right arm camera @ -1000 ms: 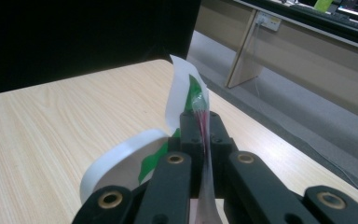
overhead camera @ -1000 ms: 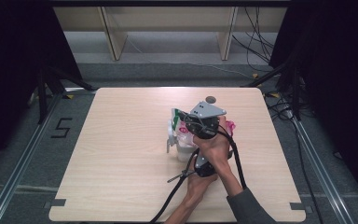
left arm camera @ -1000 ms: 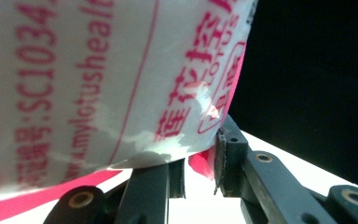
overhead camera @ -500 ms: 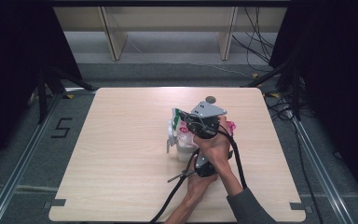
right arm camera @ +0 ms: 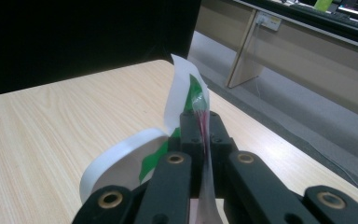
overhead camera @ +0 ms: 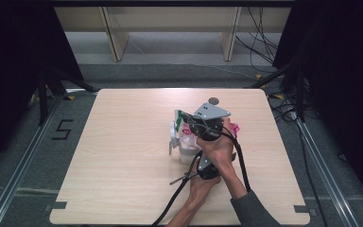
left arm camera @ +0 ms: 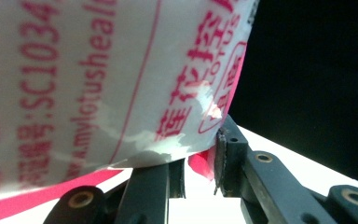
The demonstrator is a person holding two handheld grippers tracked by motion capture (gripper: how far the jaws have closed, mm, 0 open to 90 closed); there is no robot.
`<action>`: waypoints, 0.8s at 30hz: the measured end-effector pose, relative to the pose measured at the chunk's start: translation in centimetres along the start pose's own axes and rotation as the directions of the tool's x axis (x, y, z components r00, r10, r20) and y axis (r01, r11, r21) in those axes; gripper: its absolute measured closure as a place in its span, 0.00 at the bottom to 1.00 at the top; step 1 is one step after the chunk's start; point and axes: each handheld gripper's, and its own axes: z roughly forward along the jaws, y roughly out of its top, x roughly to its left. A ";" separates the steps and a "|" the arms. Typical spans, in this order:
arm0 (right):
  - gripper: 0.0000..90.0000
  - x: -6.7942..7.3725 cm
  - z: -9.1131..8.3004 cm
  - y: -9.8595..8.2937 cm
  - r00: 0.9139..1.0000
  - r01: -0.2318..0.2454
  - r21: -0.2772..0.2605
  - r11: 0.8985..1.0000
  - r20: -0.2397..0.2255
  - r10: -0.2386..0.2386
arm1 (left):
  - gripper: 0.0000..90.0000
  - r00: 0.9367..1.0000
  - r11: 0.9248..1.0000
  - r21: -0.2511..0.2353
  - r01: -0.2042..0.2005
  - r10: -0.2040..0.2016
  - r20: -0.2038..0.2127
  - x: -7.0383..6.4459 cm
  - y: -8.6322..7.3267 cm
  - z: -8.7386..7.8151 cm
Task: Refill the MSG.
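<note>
A white plastic bag (overhead camera: 185,142) with red print and a green patch lies at the table's middle right. My right gripper (overhead camera: 185,124), the one with a grey plate on top, is shut on the bag's thin upper edge; its jaws pinch the white and green film (right arm camera: 186,88) at my right gripper (right arm camera: 200,116). My left gripper (overhead camera: 196,158) sits just nearer, pointing at the bag's near side. The printed bag (left arm camera: 98,70) hangs over its jaws. My left gripper (left arm camera: 199,158) stands slightly apart, with a pink corner of film in the gap.
The wooden table (overhead camera: 123,142) has wide bare room on its left half. A pink piece (overhead camera: 235,128) shows right of the hands. Black cables (overhead camera: 238,161) trail toward the near edge. Beyond the far edge stand wooden bench legs (overhead camera: 116,40).
</note>
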 end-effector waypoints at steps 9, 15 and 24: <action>1.00 0.1 -0.5 0.0 0.999 -0.028 -0.002 1.000 -0.021 0.028 | 0.84 0.999 0.999 0.039 -0.032 0.032 0.009 0.2 0.0 -0.3; 1.00 -0.4 -0.9 0.1 0.999 -0.015 -0.018 1.000 -0.029 0.015 | 0.84 1.000 1.000 0.017 -0.003 0.004 -0.009 0.0 -0.1 -0.1; 1.00 -0.6 -1.8 0.1 0.999 -0.035 -0.024 0.999 -0.021 0.035 | 0.84 0.999 0.998 0.055 -0.034 0.034 0.007 0.2 -0.2 -0.2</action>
